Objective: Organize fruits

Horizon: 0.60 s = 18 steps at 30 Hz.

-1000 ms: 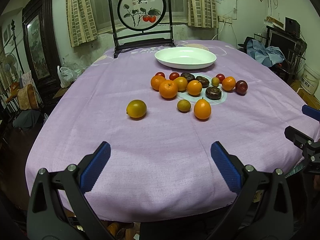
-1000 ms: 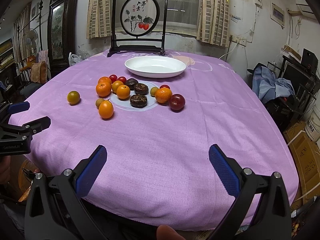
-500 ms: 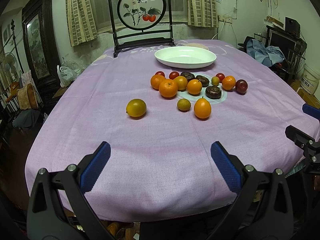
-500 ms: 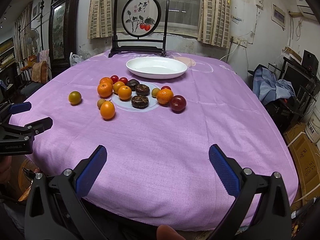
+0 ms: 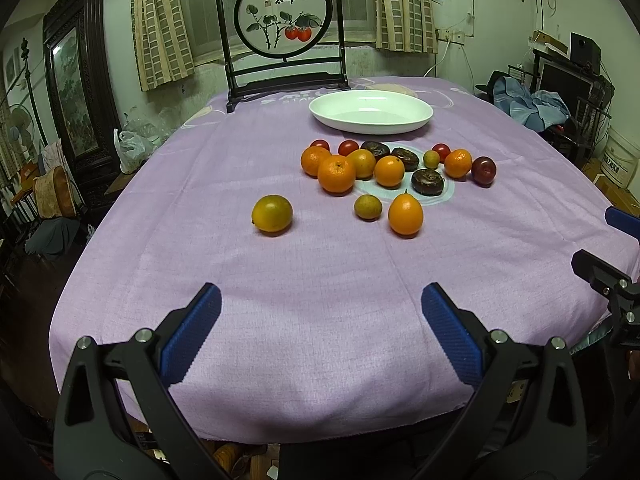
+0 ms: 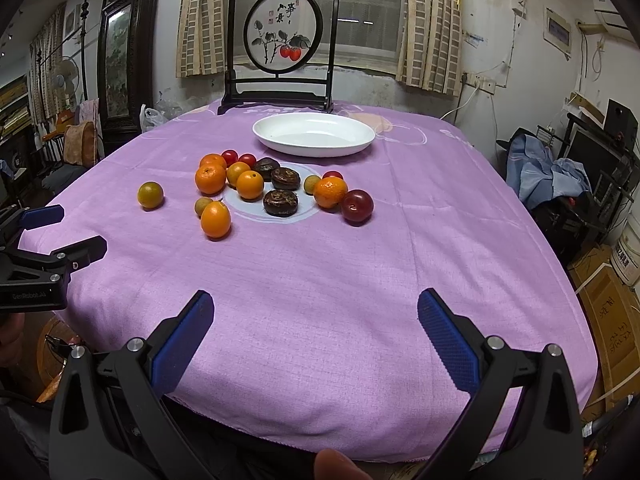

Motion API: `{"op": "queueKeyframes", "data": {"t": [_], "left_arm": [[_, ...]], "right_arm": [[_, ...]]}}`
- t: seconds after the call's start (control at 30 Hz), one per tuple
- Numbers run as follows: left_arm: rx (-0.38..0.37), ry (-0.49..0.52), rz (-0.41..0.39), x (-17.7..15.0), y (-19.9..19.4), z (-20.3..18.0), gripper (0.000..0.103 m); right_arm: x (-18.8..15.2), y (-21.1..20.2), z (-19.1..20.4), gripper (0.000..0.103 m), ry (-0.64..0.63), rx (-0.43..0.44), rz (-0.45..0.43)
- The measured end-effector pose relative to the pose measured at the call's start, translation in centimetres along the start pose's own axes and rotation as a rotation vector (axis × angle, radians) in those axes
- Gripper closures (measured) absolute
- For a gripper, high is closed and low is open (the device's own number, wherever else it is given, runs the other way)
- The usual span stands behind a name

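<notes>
Dim, greenish indoor light from above, soft shadows under the fruit, sharp focus, edges fisheye-bent and vignetted.

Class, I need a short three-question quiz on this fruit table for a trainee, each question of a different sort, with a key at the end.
1. True or false: the white dish already holds fruit.
2. Multiple choice: which fruit lies apart from the cluster, nearest the left gripper? A) the dark red plum B) the yellow-green citrus C) a cherry tomato
3. Fill in: both the left gripper and the right gripper are ____ and hold nothing.

Key: 1 false, the dish is empty; 2 B; 3 open.
</notes>
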<state>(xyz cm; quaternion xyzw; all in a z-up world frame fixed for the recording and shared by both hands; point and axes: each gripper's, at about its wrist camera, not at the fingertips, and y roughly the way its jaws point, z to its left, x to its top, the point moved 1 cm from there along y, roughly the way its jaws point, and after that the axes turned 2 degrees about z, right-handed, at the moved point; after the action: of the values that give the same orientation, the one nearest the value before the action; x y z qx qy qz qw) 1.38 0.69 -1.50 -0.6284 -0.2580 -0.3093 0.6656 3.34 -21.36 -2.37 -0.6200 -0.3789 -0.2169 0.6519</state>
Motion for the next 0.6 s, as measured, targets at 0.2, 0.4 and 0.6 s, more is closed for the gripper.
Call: {"op": "queueKeyframes", "data": {"t": [0.2,0.4,0.6], "left_arm": [[0.0,0.0,0.001,-0.19,0.16,0.0,0.002],[0.0,0.001,0.003,-0.34,0.23,0.02,0.002],[-0.002,0.0,0.007,-0.5,0.45,0.01,0.002]], "right_arm": [[-0.03,-0.04,-0.07,0.001,-0.001,0.005,0.0],[-0.09,-0.13,-0.03,0.001,0.004,0.018,-0.003],[-0.04,0.04,-0.04,0.001,0.035,0.095,-0.005]]}}
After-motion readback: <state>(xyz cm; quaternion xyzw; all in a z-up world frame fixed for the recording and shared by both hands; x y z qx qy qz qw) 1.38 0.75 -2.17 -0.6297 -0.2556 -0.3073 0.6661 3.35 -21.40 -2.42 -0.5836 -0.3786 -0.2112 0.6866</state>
